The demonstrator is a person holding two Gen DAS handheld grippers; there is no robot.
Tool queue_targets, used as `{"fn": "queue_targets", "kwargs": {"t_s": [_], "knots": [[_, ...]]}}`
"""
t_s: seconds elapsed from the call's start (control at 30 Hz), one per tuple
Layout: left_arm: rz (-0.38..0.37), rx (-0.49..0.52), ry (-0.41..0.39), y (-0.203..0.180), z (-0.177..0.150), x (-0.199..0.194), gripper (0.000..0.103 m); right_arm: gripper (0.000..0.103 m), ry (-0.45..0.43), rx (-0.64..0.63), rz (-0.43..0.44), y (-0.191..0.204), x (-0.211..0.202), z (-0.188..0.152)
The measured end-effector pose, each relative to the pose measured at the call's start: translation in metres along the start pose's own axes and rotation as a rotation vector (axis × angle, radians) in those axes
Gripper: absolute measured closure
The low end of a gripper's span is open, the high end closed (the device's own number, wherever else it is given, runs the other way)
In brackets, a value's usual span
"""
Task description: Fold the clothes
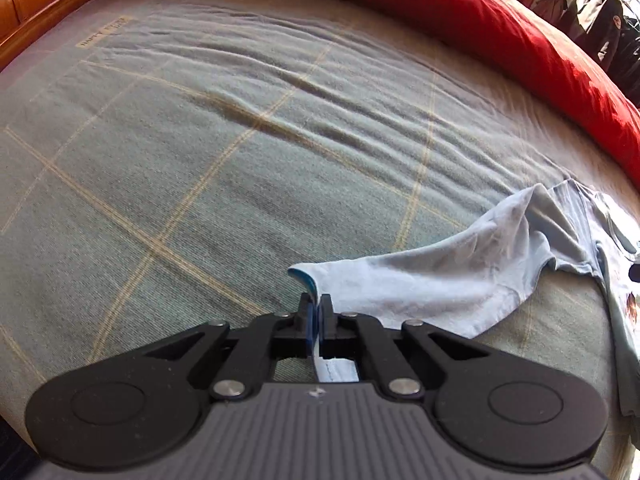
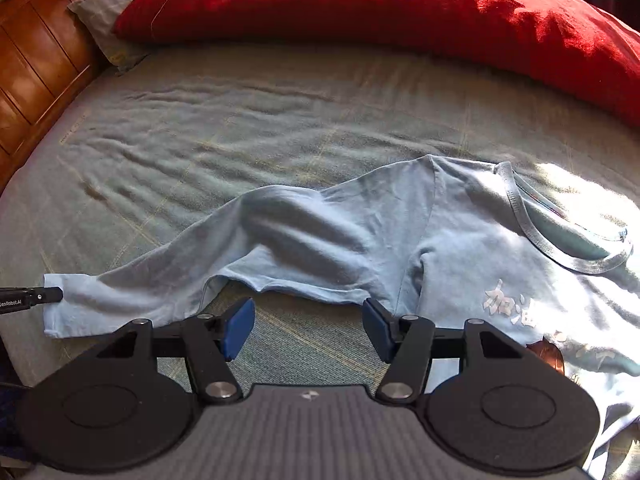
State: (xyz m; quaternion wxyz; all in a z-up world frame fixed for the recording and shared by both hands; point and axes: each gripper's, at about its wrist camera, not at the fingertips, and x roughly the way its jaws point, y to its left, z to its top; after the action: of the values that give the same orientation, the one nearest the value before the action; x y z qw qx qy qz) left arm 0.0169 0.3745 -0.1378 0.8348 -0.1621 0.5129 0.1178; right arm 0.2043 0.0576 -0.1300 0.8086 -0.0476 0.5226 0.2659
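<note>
On a bed spread with a grey-green checked blanket [image 2: 280, 120], rumpled into long creases, I work two handheld grippers over a pale blue long-sleeved T-shirt [image 2: 460, 248]. Along the far side lies a red quilt [image 2: 400, 12], with a grey pillow [image 2: 100, 12] tucked beside a wooden headboard [image 2: 36, 68]. Sunlight falls across the bed's right side; dark garments [image 1: 604, 20] hang in the room beyond. My left gripper [image 1: 316, 312] is clamped tight on the sleeve's cuff [image 1: 306, 276], the sleeve [image 1: 460, 272] stretched away from the shirt's body. My right gripper [image 2: 308, 330] hangs above the blanket just short of the sleeve's lower edge, jaws spread apart with nothing between them. White printed characters [image 2: 512, 304] mark the shirt's chest, below its ribbed collar [image 2: 560, 248].
</note>
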Motion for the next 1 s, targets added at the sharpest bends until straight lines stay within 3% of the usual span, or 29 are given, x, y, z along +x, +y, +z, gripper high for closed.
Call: {"fn": "queue_targets", "kwargs": {"t_s": [0.43, 0.47, 0.5, 0.63, 0.7, 0.83, 0.93, 1.0], "knots": [[-0.031, 0.021, -0.064, 0.013, 0.040, -0.025, 0.102, 0.039, 0.008, 0.018, -0.005, 0.007, 0.004, -0.003], [-0.024, 0.024, -0.052, 0.014, 0.039, -0.023, 0.100, 0.039, 0.009, 0.019, -0.004, 0.007, 0.004, -0.003], [-0.001, 0.015, -0.037, 0.017, 0.038, -0.020, 0.091, 0.039, 0.010, 0.022, -0.005, 0.006, 0.004, -0.003], [0.108, -0.046, 0.033, 0.033, 0.034, -0.008, 0.096, 0.038, 0.014, 0.027, -0.002, 0.007, 0.006, -0.003], [0.064, -0.017, 0.020, 0.027, 0.034, -0.010, 0.093, 0.038, 0.016, 0.021, 0.005, 0.008, 0.008, -0.002], [-0.076, 0.106, 0.018, -0.014, 0.040, -0.002, 0.074, 0.038, 0.015, -0.001, 0.039, 0.016, 0.023, 0.004], [-0.144, 0.181, 0.023, -0.047, 0.046, 0.020, 0.074, 0.038, 0.005, -0.035, 0.084, 0.027, 0.044, 0.017], [-0.134, 0.225, 0.005, -0.061, 0.053, 0.035, 0.074, 0.038, 0.001, -0.071, 0.115, 0.037, 0.061, 0.032]]}}
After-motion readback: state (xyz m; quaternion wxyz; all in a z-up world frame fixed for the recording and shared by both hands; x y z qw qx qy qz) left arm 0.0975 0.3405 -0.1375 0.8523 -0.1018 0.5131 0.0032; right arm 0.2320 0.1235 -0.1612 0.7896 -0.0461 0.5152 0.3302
